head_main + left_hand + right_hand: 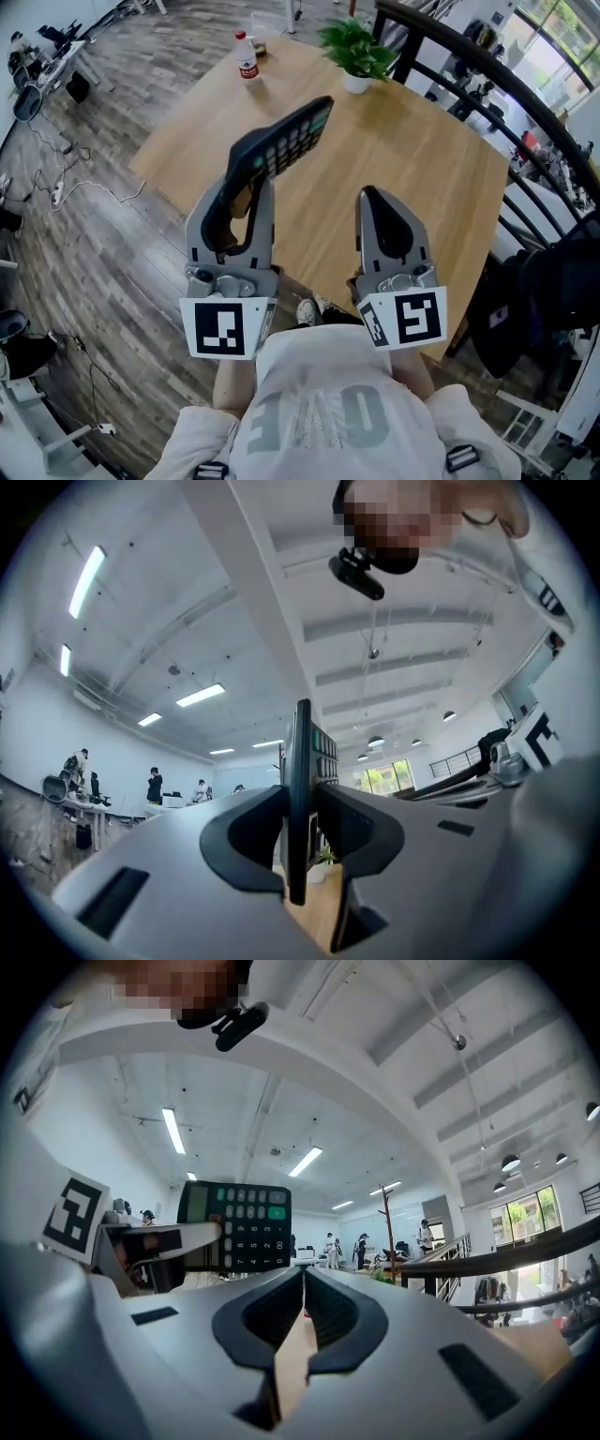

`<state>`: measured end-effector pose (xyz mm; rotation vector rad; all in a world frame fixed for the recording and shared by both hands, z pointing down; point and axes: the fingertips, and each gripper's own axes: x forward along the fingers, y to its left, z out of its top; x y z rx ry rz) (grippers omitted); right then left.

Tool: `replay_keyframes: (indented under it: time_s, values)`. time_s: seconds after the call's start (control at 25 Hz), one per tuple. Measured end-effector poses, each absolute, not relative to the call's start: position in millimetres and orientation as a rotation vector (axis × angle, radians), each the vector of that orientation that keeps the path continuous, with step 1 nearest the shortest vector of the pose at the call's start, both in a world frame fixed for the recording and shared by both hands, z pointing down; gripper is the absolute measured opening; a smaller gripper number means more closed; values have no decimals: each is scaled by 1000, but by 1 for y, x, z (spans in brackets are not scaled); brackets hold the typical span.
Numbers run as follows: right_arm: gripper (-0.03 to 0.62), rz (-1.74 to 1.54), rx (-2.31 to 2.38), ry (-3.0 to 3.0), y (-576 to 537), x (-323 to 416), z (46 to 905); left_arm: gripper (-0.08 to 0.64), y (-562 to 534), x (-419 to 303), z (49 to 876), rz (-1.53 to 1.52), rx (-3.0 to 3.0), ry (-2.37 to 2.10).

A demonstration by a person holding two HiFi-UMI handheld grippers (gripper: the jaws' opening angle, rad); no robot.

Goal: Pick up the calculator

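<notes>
My left gripper (247, 173) is shut on the black calculator (289, 142) and holds it in the air above the wooden table (422, 159), keys facing right. In the left gripper view the calculator (300, 761) stands edge-on, pinched between both pads of the left gripper (300, 808). The right gripper view shows the calculator's (239, 1225) key face at the left, with the left gripper (141, 1246) beside it. My right gripper (377, 202) hovers to the right of it; its jaws (303, 1274) are shut and hold nothing.
A potted plant (356, 52) and a red-labelled bottle (247, 58) stand at the table's far edge, with a glass (260, 37) behind the bottle. A black railing (506, 89) curves along the right. A dark chair (553, 281) is at the right. Cables (84, 187) lie on the floor at the left.
</notes>
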<state>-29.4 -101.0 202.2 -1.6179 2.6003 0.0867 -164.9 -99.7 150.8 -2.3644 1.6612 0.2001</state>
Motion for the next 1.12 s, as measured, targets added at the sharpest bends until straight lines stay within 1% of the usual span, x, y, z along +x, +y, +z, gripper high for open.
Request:
replay_keyframes:
  time_s: [0.08, 0.4, 1.12]
  values:
    - [21, 106, -1614, 2591, -98, -30, 199, 121, -91, -167, 148, 255, -2320, 1677]
    - [20, 132, -1614, 2572, -88, -31, 192, 121, -78, -172, 144, 308, -2258, 1685]
    - [20, 189, -1690, 2514, -93, -10, 185, 121, -87, -166, 135, 355, -2253, 1660]
